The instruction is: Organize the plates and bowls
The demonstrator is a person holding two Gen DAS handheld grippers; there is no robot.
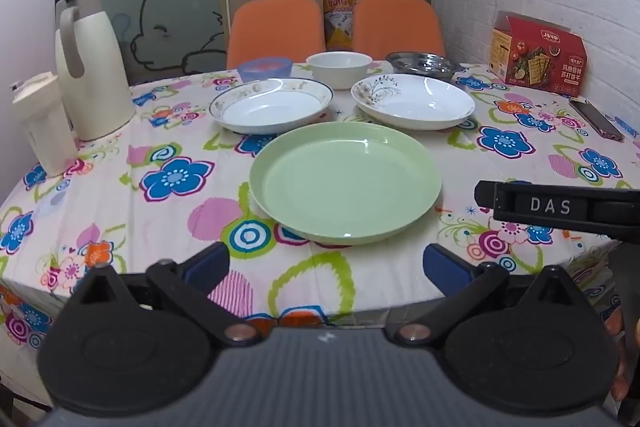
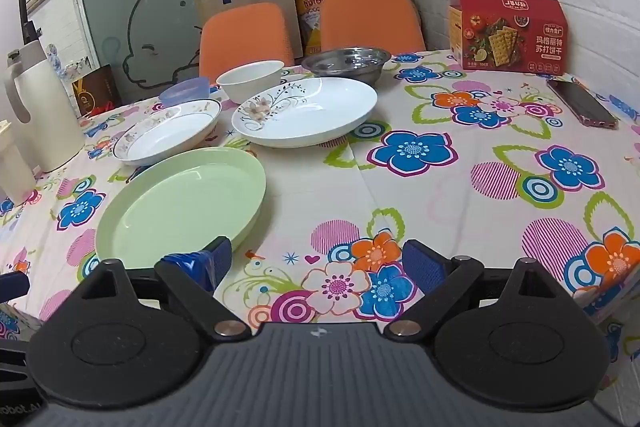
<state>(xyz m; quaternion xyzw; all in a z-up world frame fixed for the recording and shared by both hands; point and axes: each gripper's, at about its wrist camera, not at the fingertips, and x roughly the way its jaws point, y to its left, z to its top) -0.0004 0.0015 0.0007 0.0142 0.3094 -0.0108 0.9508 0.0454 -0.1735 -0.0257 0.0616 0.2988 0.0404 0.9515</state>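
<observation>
A green plate (image 1: 346,183) lies nearest on the flowered table; it also shows in the right wrist view (image 2: 182,201). Behind it lie a blue-rimmed white plate (image 1: 272,105) (image 2: 168,131) and a white plate with a flower print (image 1: 414,101) (image 2: 306,111). Further back stand a blue bowl (image 1: 265,67) (image 2: 185,91), a white bowl (image 1: 340,69) (image 2: 250,81) and a steel bowl (image 1: 424,65) (image 2: 346,61). My left gripper (image 1: 326,267) is open and empty just short of the green plate. My right gripper (image 2: 320,263) is open and empty, right of the green plate.
A cream thermos jug (image 1: 90,67) and a cream cup (image 1: 42,125) stand at the left. A red cracker box (image 1: 538,55) and a phone (image 1: 596,119) lie at the right by the brick wall. Two orange chairs (image 1: 276,27) stand behind the table.
</observation>
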